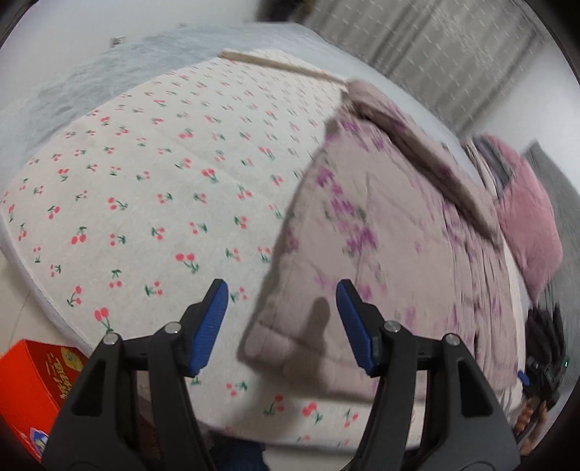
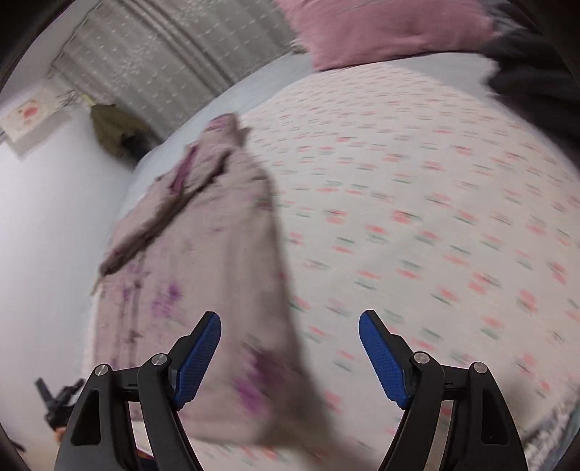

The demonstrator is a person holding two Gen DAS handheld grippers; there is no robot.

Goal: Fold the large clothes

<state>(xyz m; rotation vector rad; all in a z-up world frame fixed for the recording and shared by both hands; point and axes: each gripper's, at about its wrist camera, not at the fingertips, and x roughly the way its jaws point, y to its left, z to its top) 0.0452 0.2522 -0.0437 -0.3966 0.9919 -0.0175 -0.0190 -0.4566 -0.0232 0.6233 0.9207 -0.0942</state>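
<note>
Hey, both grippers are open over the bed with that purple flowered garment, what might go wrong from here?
1. The garment lies bunched, with a flap folded over its far end; folding now may trap creases.
2. Both views are motion-blurred, so the left gripper, open above the near hem, might close on the cherry-print sheet too.
3. The right gripper straddles the garment's edge and may catch only a thin layer.

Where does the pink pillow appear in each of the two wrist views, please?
Left wrist view: the pink pillow is at the right edge, beyond the floral garment.
Right wrist view: the pink pillow is at the top, right of centre, at the far end of the cherry-print sheet.
Shared landmark: the grey curtain behind the bed.
</note>
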